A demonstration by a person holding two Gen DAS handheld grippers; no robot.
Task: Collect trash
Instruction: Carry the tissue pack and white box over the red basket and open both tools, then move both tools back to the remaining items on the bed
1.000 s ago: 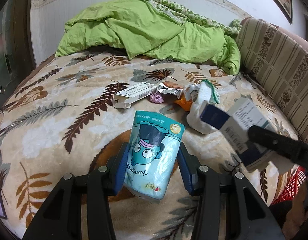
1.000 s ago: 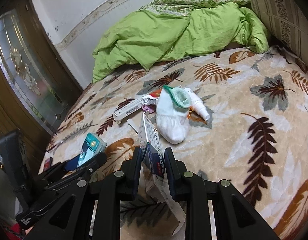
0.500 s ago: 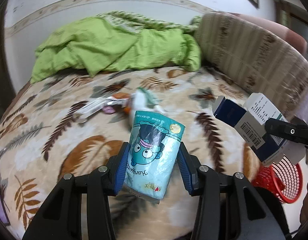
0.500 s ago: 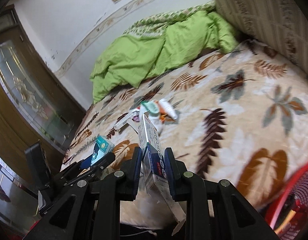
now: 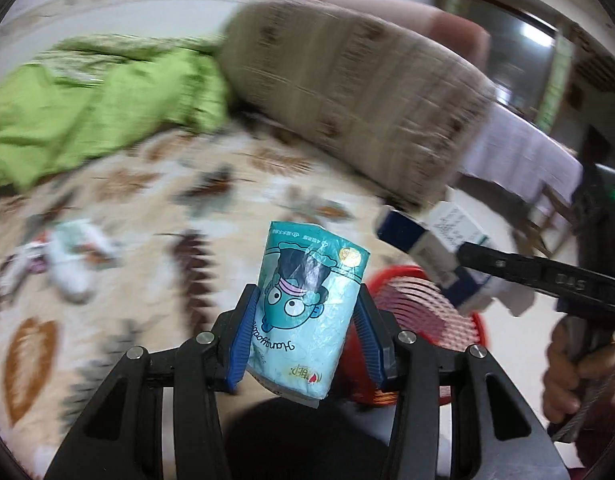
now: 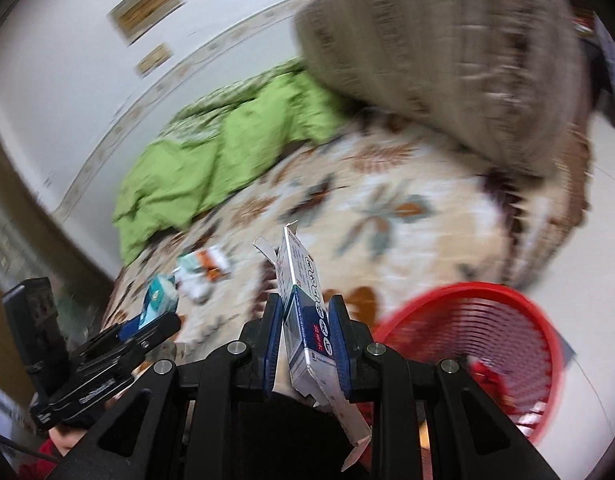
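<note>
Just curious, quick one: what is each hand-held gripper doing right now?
Left hand-held gripper: closed on the teal tissue pack.
Right hand-held gripper: closed on the blue and white carton.

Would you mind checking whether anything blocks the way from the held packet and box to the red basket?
Nothing visible does. The tissue packet and the box are already clamped, and the red basket beside the bed stands open-topped.
</note>
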